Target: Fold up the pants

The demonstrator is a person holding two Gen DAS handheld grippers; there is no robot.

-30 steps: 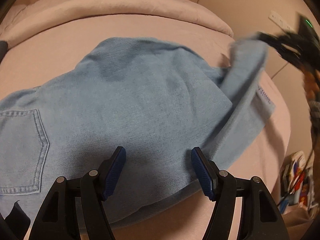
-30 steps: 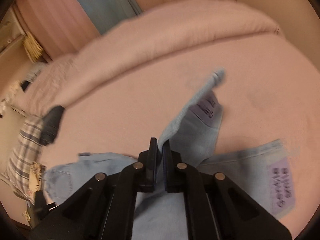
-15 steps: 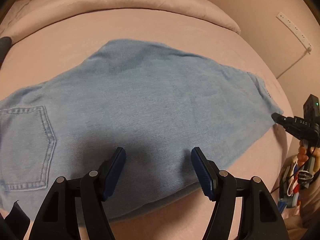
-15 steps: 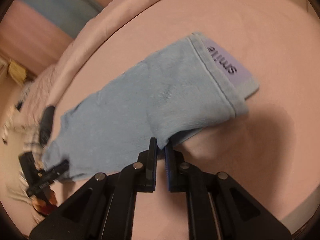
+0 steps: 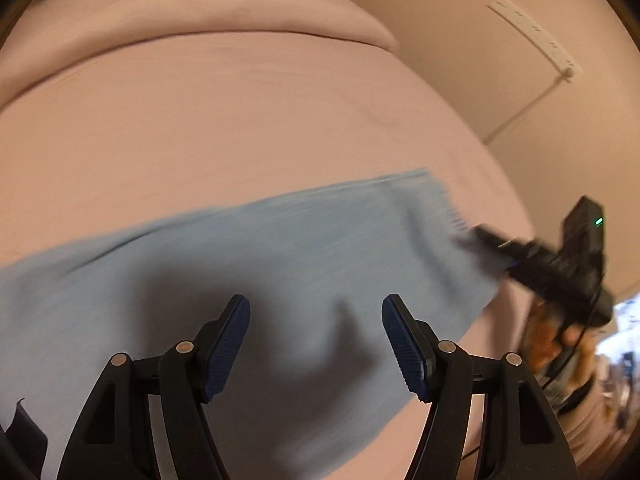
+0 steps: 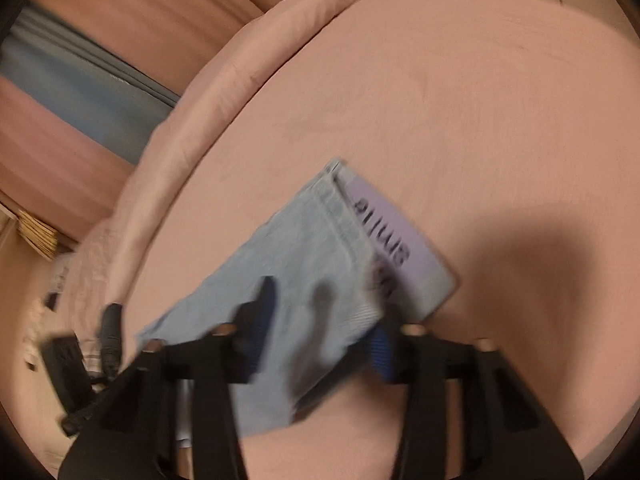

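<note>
Light blue denim pants lie folded lengthwise across the pink bed. My left gripper is open just above the cloth near its front edge, holding nothing. In the right wrist view the pants show their leg hem with a lilac printed label. My right gripper is open over the hem end, its fingers spread apart and blurred. It also shows in the left wrist view at the hem, at the right.
The pink bed sheet stretches far behind the pants, with a rolled duvet at the back. A white power strip hangs on the right wall. Curtains and clutter stand at the left.
My right gripper has opened and let go of the leg hem, which now lies on the bed. The left wrist view has shifted right along the pants; the back pocket is out of view.
</note>
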